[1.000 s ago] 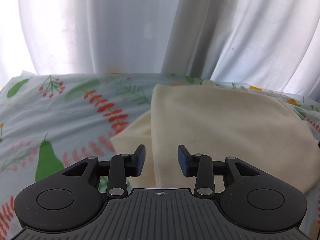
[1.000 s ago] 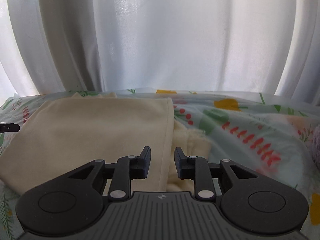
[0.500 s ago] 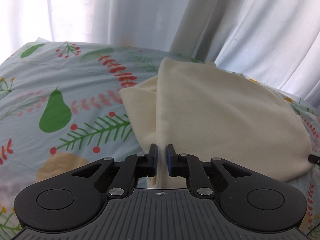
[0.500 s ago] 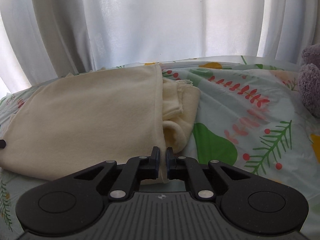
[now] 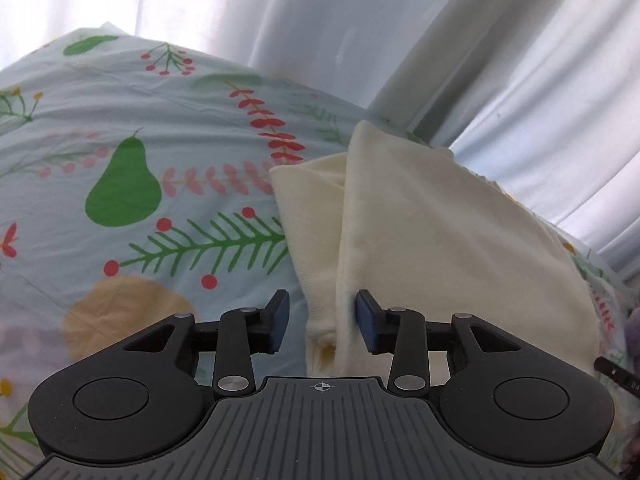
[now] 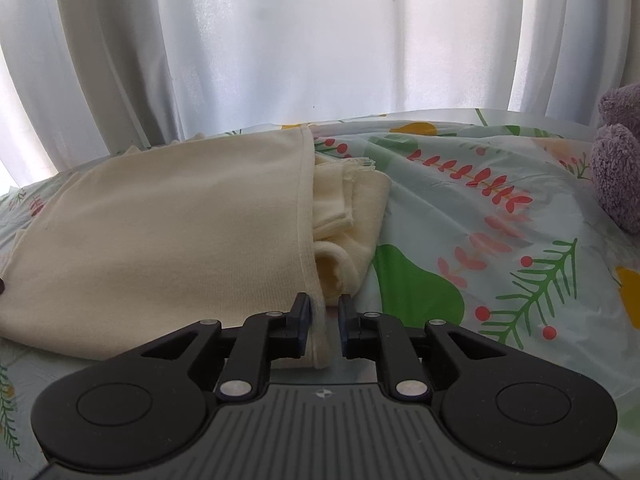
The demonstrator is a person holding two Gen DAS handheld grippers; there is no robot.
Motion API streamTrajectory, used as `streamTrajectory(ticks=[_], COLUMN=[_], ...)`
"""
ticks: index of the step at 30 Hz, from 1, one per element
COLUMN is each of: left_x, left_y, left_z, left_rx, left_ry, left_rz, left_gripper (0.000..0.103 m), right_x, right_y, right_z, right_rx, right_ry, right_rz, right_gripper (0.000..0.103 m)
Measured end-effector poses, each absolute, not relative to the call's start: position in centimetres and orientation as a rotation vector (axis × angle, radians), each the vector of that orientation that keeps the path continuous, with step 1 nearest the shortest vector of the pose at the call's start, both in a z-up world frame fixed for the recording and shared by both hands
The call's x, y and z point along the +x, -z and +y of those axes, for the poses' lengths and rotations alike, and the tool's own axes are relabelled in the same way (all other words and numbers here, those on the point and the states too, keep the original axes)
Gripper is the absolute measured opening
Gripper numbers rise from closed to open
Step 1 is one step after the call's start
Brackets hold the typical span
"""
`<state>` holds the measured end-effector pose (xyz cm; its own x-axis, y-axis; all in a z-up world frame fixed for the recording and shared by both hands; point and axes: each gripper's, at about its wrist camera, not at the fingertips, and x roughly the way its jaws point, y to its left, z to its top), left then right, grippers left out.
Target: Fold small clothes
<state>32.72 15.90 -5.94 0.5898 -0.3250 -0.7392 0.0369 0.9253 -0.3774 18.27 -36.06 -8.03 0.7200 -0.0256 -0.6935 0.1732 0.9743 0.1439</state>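
Observation:
A cream garment (image 5: 440, 240) lies folded on the fruit-print sheet (image 5: 120, 140). Its top layer covers a thinner layer that sticks out at the left. My left gripper (image 5: 322, 318) is open, with the garment's near left corner lying between its jaws. In the right wrist view the same garment (image 6: 168, 232) lies at the left, with folded inner layers showing at its right edge. My right gripper (image 6: 323, 320) is open by a narrow gap, and the hem of the garment's near right corner sits between its jaws.
White curtains (image 6: 320, 40) hang behind the bed. A purple plush thing (image 6: 618, 152) sits at the far right on the sheet (image 6: 500, 240). The tip of the other gripper (image 5: 616, 372) shows at the right edge of the left wrist view.
Both grippers were shut on the garment's near corners half a second ago. Both have now opened, the left one wide and the right one only a little. The garment lies flat.

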Motion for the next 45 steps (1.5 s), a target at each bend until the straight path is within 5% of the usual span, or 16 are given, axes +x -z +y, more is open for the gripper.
streamTrajectory(ticks=[9, 17, 22, 31, 40, 45], left_x=[35.2, 36.0, 35.4, 34.0, 33.9, 33.2], left_y=[7.8, 8.0, 6.0, 0.6, 5.1, 5.6], left_z=[16.8, 17.0, 16.3, 8.2, -0.4, -0.8], left_rx=[-0.554, -0.577, -0.522, -0.337, -0.177, -0.156], left_ry=[0.26, 0.274, 0.316, 0.495, 0.508, 0.559], left_rz=[0.963, 0.971, 0.917, 0.802, 0.891, 0.879], left_gripper=[0.043, 0.019, 0.016, 0.016, 0.017, 0.032], right_x=[17.0, 19.4, 19.8, 17.9, 17.9, 18.2], right_y=[4.6, 7.3, 8.1, 6.2, 6.7, 7.1], right_z=[-29.9, -24.2, -24.3, -27.5, -28.6, -28.9], right_rx=[0.195, 0.113, 0.112, 0.156, 0.182, 0.197], right_ry=[-0.066, -0.089, -0.081, 0.014, 0.049, 0.04], right_rz=[0.626, 0.736, 0.777, 0.709, 0.725, 0.752], right_gripper=[0.025, 0.013, 0.012, 0.012, 0.012, 0.012])
